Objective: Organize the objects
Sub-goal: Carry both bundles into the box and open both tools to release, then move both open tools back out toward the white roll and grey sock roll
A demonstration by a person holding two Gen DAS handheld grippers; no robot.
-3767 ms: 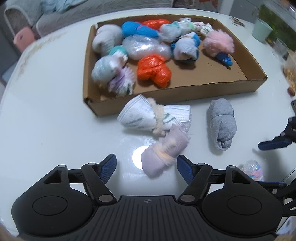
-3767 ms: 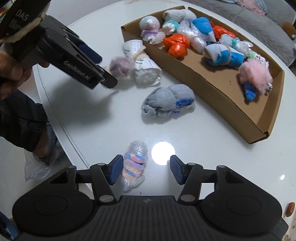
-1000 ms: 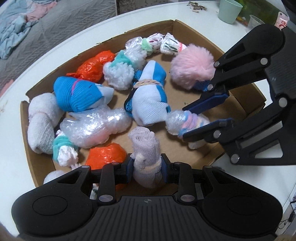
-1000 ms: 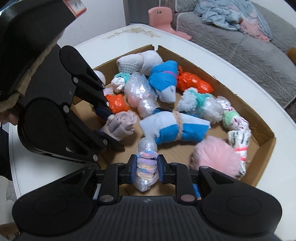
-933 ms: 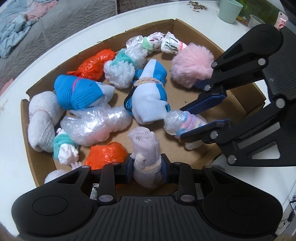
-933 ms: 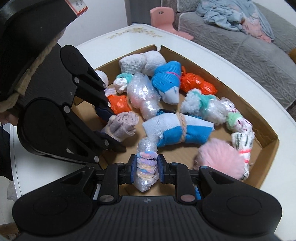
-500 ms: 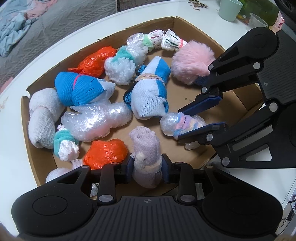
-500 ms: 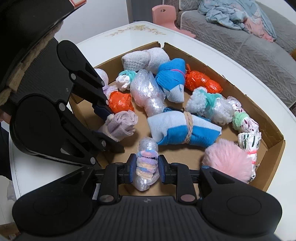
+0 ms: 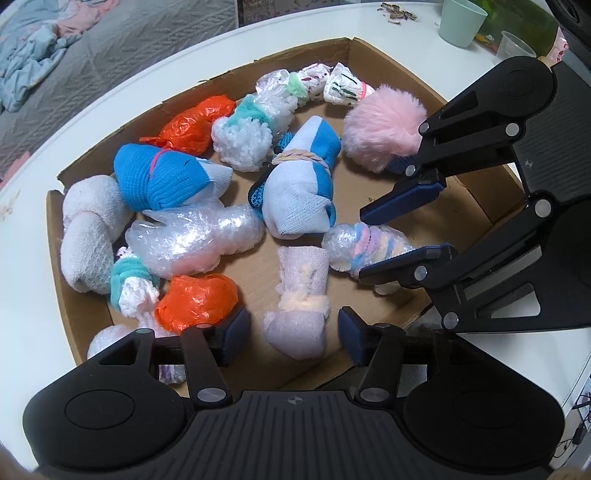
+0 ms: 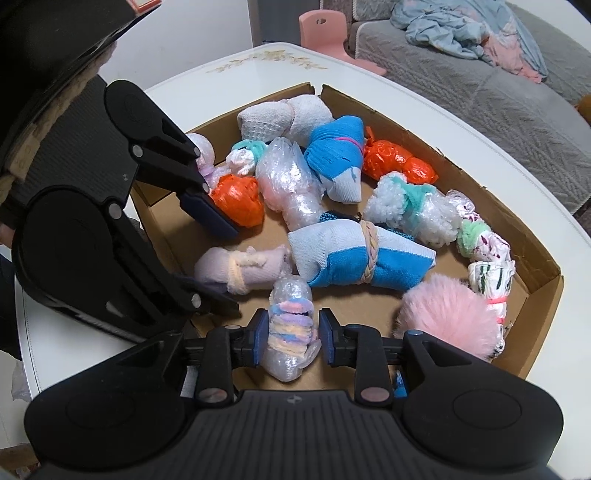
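Observation:
A cardboard box (image 9: 258,64) on the white table holds several wrapped and rolled sock bundles. The lilac sock roll (image 9: 301,295) lies on the box floor between the fingers of my left gripper (image 9: 292,334), whose jaws are opening and stand clear of it on both sides. My right gripper (image 10: 292,336) straddles a bubble-wrapped pastel bundle (image 10: 291,328) that rests near the box's front wall. Its jaws are opening too, with only a thin gap at each pad. In the left wrist view the right gripper (image 9: 364,244) reaches in from the right.
Other box contents include a fluffy pink pompom (image 9: 384,125), a blue-and-white sock roll (image 9: 299,192), two orange bags (image 9: 195,299) and a large bubble-wrap bundle (image 9: 195,240). A green cup (image 9: 463,18) stands at the table's far edge. A grey sofa (image 10: 517,99) is behind.
Both grippers carried their bundles from the table into the box. In the last half second the left jaws spread wide off the lilac roll, which now lies on the floor; the right jaws eased slightly.

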